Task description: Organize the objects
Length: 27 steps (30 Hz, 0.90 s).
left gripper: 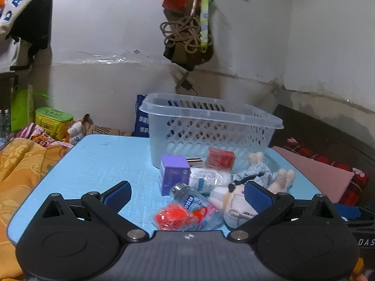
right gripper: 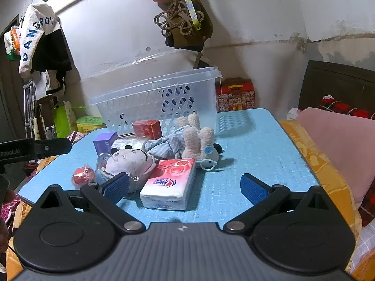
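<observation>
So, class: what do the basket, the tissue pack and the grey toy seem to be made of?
Basket: translucent moulded plastic, probably; light passes through its perforated walls.
Tissue pack: thin glossy plastic film, apparently; it shines and creases at the end.
Grey plush toy: soft matte fabric, likely stuffed; stitched seams show.

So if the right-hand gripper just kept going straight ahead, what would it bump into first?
Most likely the red-and-white pack of tissues lying flat between the open right gripper fingers, slightly toward the left one. Depth is hard to judge, and if the gripper rides high it could pass over.
</observation>
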### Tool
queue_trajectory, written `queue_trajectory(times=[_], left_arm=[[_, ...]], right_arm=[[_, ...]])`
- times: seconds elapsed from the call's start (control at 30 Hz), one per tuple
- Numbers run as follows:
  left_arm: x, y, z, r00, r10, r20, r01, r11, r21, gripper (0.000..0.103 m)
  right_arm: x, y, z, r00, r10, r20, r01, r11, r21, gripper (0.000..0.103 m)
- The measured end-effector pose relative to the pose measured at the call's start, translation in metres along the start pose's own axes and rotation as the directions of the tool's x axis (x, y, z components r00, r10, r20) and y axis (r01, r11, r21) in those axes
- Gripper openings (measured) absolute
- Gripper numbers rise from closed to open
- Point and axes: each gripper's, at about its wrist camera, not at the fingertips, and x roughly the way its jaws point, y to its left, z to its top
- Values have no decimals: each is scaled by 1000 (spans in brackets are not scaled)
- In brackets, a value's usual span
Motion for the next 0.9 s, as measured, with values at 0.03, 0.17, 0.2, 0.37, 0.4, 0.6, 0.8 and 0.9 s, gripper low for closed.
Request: queue_trajectory(times=[0.03,0.17,0.2,0.37,0.4,0.6,0.8,0.9], left_arm=[[0,0,1,1000,3,-1,-3,1000,2,103],[-1,-2,1,1000,6,-7,-6,1000,9,103],[-1,-3,0,1000,4,-6,-4,1000,9,103],[-2,-6,-1,1000,4,-10,-4,1000,17,103],[-3,-6,-1,1000,8,-7,-7,1000,18,103],[-3,-6,0,1000,12,-4,-11,1000,11,103],[-2,-5,-2,1000,10,-9,-10,1000,10,103],[-1,-4,-3,1000,13,-10,-13,1000,8,103]], right_arm=[[0,0,0,1000,6,3,-6,1000,1,103],[-1,2,0,1000,12,1,-12,1000,5,103],[-2,2,0,1000,12,0,-12,1000,5,103],[-3,0,1,1000,2,11,-2,1000,5,103],[-4,-1,1,1000,5,13,-5,1000,11,103],[-2,-2,1,1000,3,6,-3,1000,5,103],[-1,-4,1,1000,5,2,-5,1000,19,103],[0,-4,-1,1000,3,-3,-3,1000,14,103]])
